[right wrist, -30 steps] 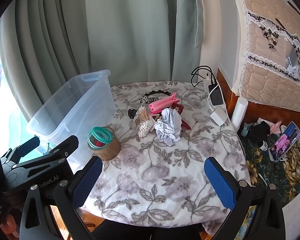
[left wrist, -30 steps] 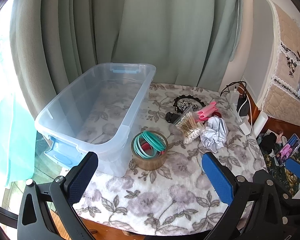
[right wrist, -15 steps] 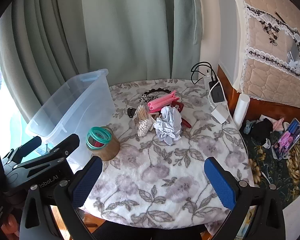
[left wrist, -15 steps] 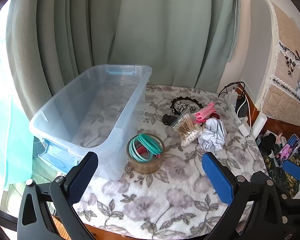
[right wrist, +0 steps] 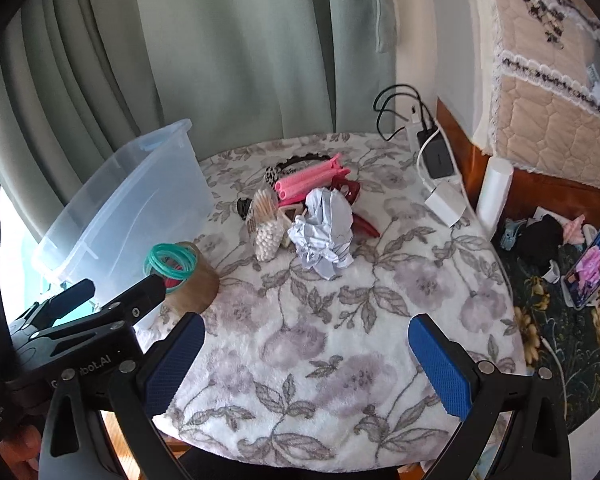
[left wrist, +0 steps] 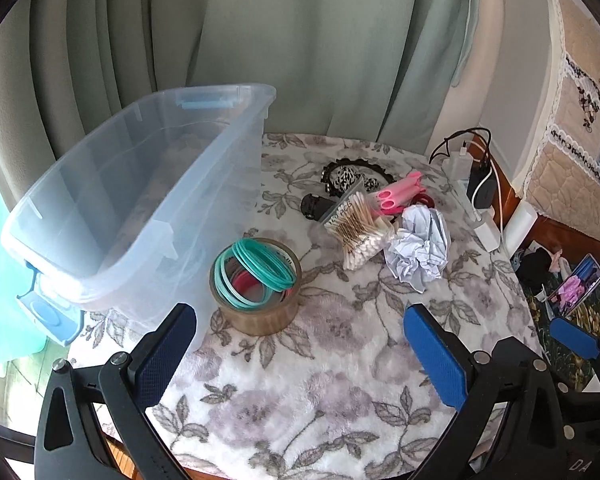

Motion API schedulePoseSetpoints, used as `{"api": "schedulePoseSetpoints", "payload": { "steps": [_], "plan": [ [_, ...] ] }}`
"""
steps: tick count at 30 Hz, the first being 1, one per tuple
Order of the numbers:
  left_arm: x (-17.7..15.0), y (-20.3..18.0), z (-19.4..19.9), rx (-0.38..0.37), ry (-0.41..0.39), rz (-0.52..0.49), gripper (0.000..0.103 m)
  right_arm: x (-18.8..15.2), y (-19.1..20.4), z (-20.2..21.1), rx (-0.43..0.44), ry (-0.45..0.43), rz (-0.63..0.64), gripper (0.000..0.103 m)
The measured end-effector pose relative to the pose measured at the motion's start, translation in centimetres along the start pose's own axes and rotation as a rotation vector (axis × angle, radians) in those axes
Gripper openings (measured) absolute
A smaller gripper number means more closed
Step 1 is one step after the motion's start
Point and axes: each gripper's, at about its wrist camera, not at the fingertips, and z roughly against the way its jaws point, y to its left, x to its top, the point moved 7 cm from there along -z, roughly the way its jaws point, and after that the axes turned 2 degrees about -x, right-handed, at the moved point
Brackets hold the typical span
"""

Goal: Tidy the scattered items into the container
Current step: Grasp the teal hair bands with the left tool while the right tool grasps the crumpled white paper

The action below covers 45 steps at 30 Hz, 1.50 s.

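Bin [left wrist: 140, 184]: sits on the desk [left wrist: 340, 360], nothing visible inside.
Clutter: tape roll [left wrist: 256, 300] beside bin — swabs [left wrist: 360, 232], paper ball [left wrist: 418, 248] farther.
Jaws: both grippers [left wrist: 300, 356] [right wrist: 306, 364] apart, holding nothing.
Tip: straddle one item squarely — lift clear of the rim.

Bare tablecloth [right wrist: 320, 344] lies open before the tape roll [left wrist: 256, 292] and clutter pile [right wrist: 304, 216].

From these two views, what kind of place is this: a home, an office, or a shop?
Most likely a room in a home, perhaps a bedroom. A quilted, lace-trimmed cover stands at the right, long green curtains hang behind, and hair items and cotton swabs lie on a flowered tablecloth.
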Motion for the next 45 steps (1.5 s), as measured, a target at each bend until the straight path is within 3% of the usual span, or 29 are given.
{"api": "schedulePoseSetpoints", "payload": {
  "steps": [10,16,23,29,33,41,45],
  "plan": [
    [-0.7,-0.5,-4.9,0.05,0.09,0.005,0.103,-0.2,-3.0,-4.4,0.014,0.083,-0.061,0.103],
    [-0.2,1.7,-5.9,0.113,0.07,0.126,0.101,0.5,-2.9,-7.0,0.034,0.092,-0.038,0.103],
    [0.6,2.8,-7.0,0.169,0.058,0.213,0.077,1.0,-2.5,-9.3,0.066,0.102,-0.022,0.102],
    [0.8,3.5,-7.6,0.189,0.05,0.239,0.065,2.5,-2.1,-11.1,0.068,0.077,0.01,0.102],
    [1.1,3.4,-7.9,0.209,0.042,0.215,0.063,3.5,-1.8,-12.5,0.074,0.067,0.019,0.102],
    [2.0,3.0,-8.8,0.211,0.045,0.176,0.062,4.2,-2.5,-15.5,0.103,0.1,-0.061,0.075],
    [2.0,3.8,-8.7,0.226,0.058,0.186,0.045,4.1,-2.6,-15.7,0.133,0.104,-0.087,0.064]
  ]
}}
